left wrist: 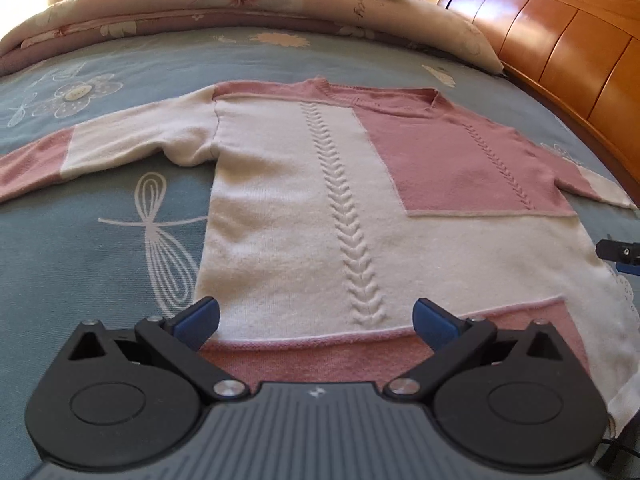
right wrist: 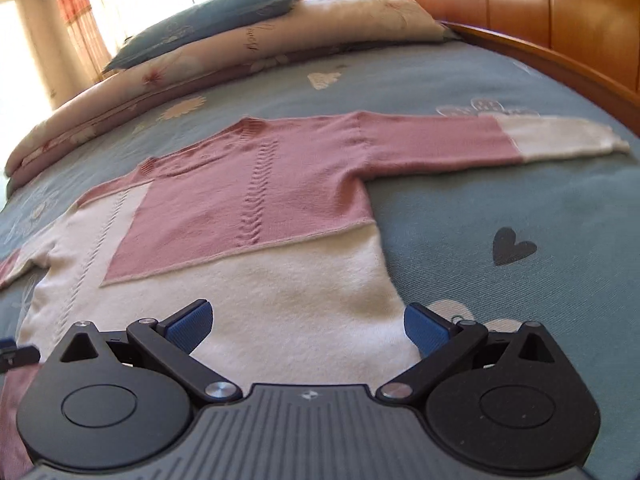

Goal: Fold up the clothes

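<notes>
Here, pink-and-cream sweater (left wrist: 304, 208) lies flat; sleeves spread.

Open bedspread (right wrist: 500, 184) flanks sweater (left wrist: 280, 208); quilt (left wrist: 240, 4) behind.

Sweater's left cuff (left wrist: 8, 184) cut off

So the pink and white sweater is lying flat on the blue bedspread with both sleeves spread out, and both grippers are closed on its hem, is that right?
Not quite. The grippers are open, not closed on the hem: each wrist view shows the left gripper and right gripper with jaws wide apart over the hem. The sweater does lie flat on the bedspread, sleeves spread.
</notes>
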